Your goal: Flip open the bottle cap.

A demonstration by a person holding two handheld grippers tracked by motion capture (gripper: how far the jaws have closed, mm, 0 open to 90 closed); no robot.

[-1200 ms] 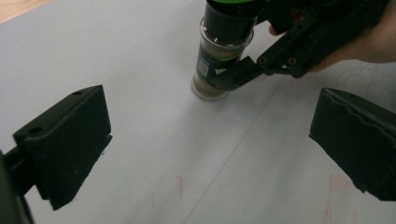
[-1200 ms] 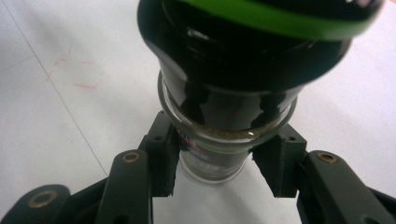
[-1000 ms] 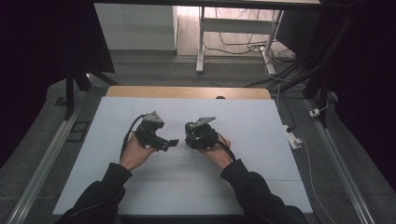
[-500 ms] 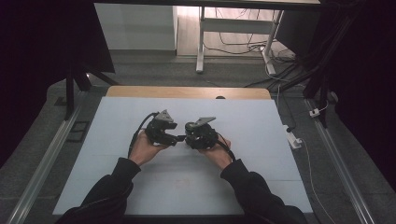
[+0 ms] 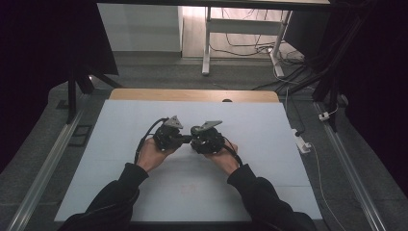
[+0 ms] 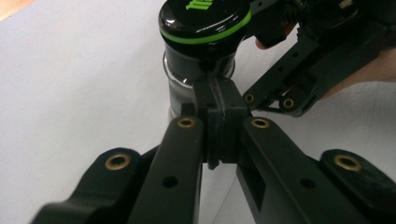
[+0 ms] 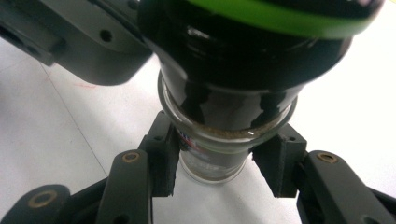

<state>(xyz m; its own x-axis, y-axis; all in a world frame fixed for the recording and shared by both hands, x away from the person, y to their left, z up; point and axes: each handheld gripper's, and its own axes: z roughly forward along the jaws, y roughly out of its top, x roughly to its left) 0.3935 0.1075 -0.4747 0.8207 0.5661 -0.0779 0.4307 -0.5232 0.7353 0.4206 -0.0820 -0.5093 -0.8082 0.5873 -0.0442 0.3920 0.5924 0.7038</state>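
Over the middle of the white tabletop (image 5: 269,144), a person holds two grippers close together, nose to nose. Between them is a small glass jar (image 7: 212,156) with a black lid (image 6: 204,18) that has a green ring around it. The right gripper (image 7: 219,163) has its fingers (image 7: 163,158) on each side of the glass part of the jar, just under the lid. They look closed on the glass, or very nearly so, and seem to be what keeps the jar steady. The left gripper (image 6: 217,126) has its fingers (image 6: 231,119) pressed together with no gap between them. They hold nothing, and their tips sit right up against the jar, just under the lid. In the high view, the left gripper (image 5: 168,136) and the right gripper (image 5: 207,138) meet near the middle of the tabletop, with the jar hidden between them. The step in hand looks like getting ready to take the lid off, or to pass the jar from one gripper to the other. It is hard to say which. For the next move, the left fingers would need to open wide enough to fit around the lid, then close on it. The right fingers should hold the glass firmly so the jar does not tip or slip. Glass is smooth, so a loose hold could let it turn.
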